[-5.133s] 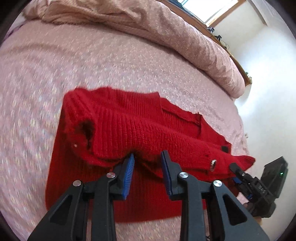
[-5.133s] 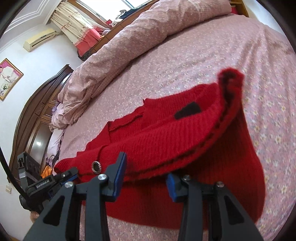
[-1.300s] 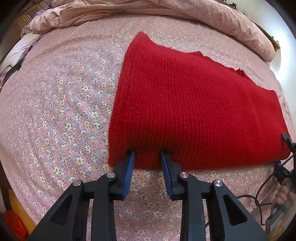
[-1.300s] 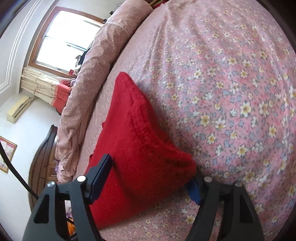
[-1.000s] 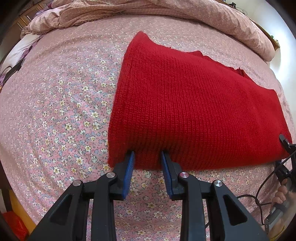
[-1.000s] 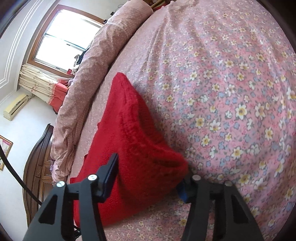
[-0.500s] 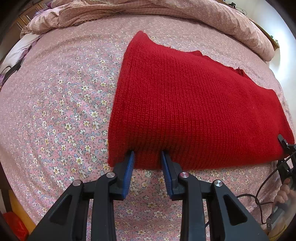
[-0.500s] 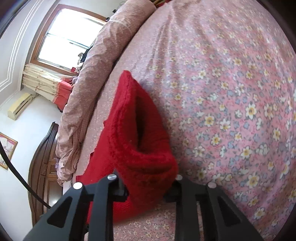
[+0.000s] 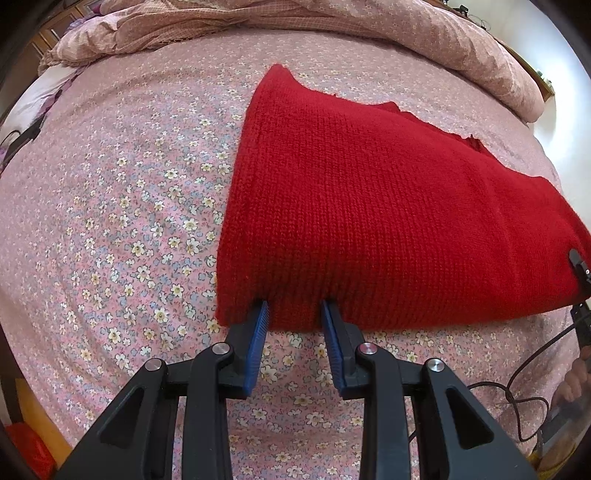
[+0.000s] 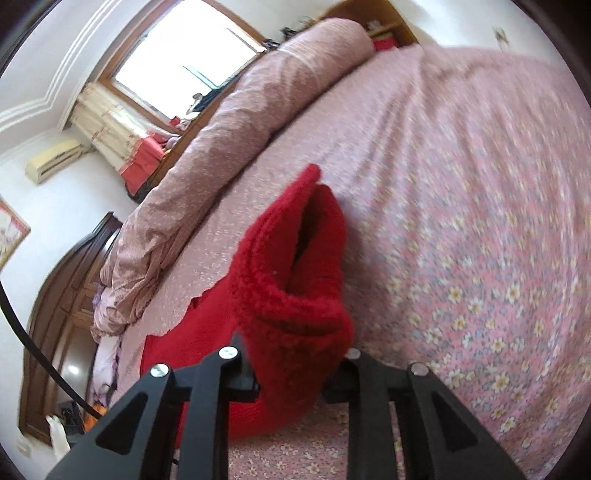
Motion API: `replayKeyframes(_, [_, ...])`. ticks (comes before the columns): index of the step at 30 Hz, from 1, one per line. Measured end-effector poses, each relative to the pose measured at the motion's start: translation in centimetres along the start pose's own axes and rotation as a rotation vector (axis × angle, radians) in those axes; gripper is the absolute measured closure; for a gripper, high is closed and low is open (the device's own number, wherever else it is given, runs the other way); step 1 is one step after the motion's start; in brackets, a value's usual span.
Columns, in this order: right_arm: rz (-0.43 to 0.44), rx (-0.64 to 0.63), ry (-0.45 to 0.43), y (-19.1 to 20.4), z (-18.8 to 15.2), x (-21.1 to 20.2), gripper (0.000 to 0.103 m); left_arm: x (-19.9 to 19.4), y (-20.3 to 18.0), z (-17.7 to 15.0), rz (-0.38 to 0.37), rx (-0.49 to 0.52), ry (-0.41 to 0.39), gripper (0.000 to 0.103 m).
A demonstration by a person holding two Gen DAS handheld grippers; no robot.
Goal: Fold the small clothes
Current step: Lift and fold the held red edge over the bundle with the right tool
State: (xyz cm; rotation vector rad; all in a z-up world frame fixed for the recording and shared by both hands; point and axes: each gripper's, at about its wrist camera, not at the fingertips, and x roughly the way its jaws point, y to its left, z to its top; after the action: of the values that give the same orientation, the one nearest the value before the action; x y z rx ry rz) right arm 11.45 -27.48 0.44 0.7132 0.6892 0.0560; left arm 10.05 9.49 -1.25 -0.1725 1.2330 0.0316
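Observation:
A folded red knit sweater (image 9: 369, 206) lies on the pink floral bedsheet (image 9: 110, 221). My left gripper (image 9: 293, 317) points steeply down at the sweater's near edge by its left corner. Its blue pads (image 9: 258, 325) are pinched on a fold of that edge. In the right wrist view, my right gripper (image 10: 295, 354) has the sweater's other near corner (image 10: 291, 266) bunched between its fingers. Its jaws are closing and press on the thick fold, which stands lifted off the bed. The pads are hidden by the knit.
A rolled pink duvet (image 9: 332, 33) lies along the far side of the bed (image 10: 229, 122). Dark wooden furniture (image 10: 62, 295) and a window (image 10: 184, 62) lie beyond. A black cable (image 9: 517, 398) and a hand (image 9: 572, 380) show at the right edge.
My right gripper has closed on the sweater's corner, rolled and risen, and the corner now stands up off the sheet. The left gripper has kept still.

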Motion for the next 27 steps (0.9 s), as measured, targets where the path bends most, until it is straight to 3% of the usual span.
replayKeyframes(10, [0.014,-0.223,-0.037,5.5,0.7,-1.4,0.083,-1.1,0.1,-0.1,-0.010,-0.006,-0.011,0.080])
replayKeyframes(27, [0.095,-0.420,-0.029,14.7,-0.2,-1.0,0.083,-3.3,2.9,-0.6,0.019,-0.044,-0.054,0.080])
